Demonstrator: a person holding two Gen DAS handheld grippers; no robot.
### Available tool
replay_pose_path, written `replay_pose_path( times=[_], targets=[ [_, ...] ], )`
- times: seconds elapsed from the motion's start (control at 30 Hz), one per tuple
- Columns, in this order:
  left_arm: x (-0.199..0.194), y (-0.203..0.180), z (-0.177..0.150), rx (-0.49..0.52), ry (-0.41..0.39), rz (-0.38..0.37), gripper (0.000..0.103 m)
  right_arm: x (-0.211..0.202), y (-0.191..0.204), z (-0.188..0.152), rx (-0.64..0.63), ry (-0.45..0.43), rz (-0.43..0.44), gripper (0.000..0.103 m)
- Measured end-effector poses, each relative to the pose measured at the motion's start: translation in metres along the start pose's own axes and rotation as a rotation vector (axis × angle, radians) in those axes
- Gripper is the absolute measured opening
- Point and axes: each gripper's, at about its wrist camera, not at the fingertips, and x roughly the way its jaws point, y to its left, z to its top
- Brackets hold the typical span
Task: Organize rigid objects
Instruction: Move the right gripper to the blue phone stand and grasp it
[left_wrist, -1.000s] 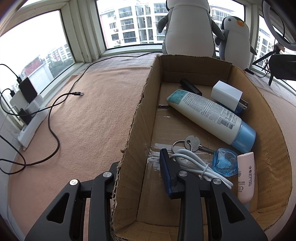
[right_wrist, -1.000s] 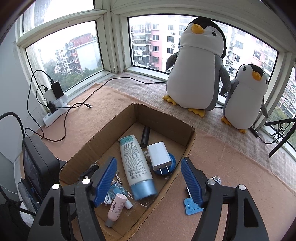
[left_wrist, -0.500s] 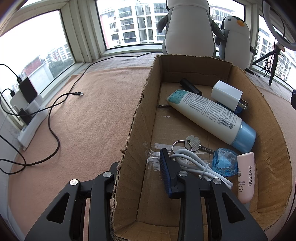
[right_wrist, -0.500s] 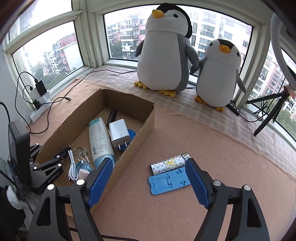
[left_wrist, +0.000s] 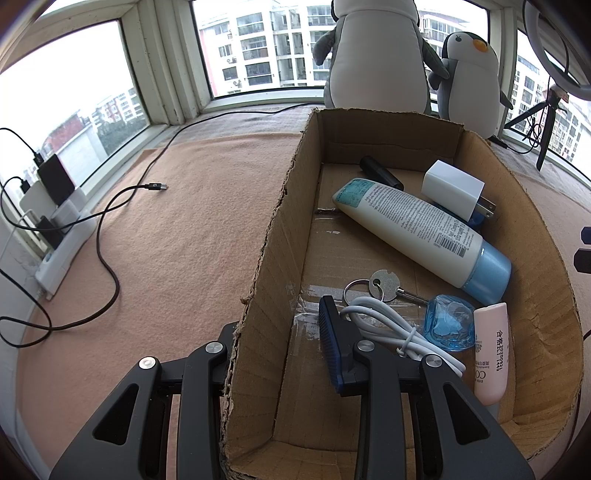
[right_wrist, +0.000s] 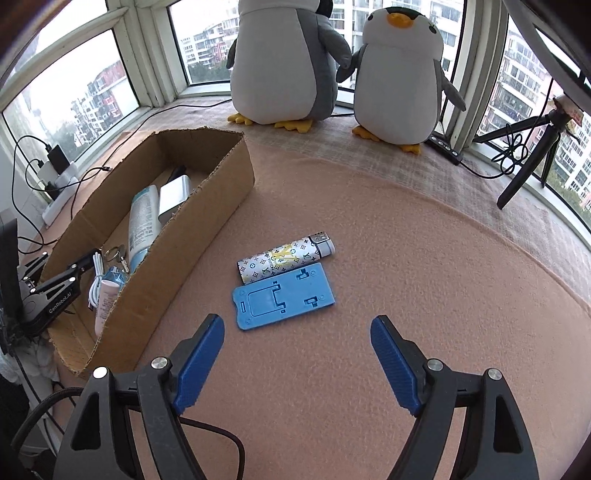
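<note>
A: Since the earlier frame the right tool (right_wrist: 297, 360) has swung away from over the cardboard box (right_wrist: 207, 218) and now hangs above open cloth, with the blue phone stand (right_wrist: 282, 297) and the patterned lighter (right_wrist: 286, 256) ahead of its fingers.

B: How do those two lie?

A: Both flat on the peach-coloured surface (right_wrist: 406, 258), just beside each other, long sides nearly parallel. Each long axis runs from lower left to upper right in the right wrist view. The lighter's silver cap points to the upper right, away from the box. The stand sits nearer the tool.

B: And the tool's state?

A: Right tool spread wide, nothing between the pads, and clear of both things. The left tool (left_wrist: 280, 350) is pinched on the box's near long wall (left_wrist: 266, 280), one finger outside, one inside.

B: Room to move?

A: Bare cloth all around the stand and lighter; the box's outer wall is a little off to their left. Two plush penguins (right_wrist: 284, 62) stand well back by the window, a tripod (right_wrist: 532, 147) at far right.

B: Inside the box?

A: A white tube with a blue cap (left_wrist: 421, 232) lying diagonally, a white charger (left_wrist: 452, 188), keys (left_wrist: 384, 286), a coiled white cable (left_wrist: 399, 332), a small blue bottle (left_wrist: 448, 326), a pink tube (left_wrist: 491, 354). The floor by the left wall is bare.
</note>
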Motion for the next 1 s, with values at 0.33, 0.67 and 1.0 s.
replay_pose_path(
  times=[0.33, 0.67, 1.0],
  targets=[
    [0.000, 0.000, 0.000, 0.000, 0.000, 0.000, 0.030, 0.039, 0.012, 0.004, -0.144, 0.067, 0.032, 0.078],
    [0.000, 0.000, 0.000, 0.000, 0.000, 0.000, 0.031, 0.055, -0.003, 0.019, -0.128, 0.100, 0.150, 0.078],
    [0.000, 0.000, 0.000, 0.000, 0.000, 0.000, 0.031, 0.066, 0.009, 0.024, -0.193, 0.129, 0.134, 0.080]
  ],
)
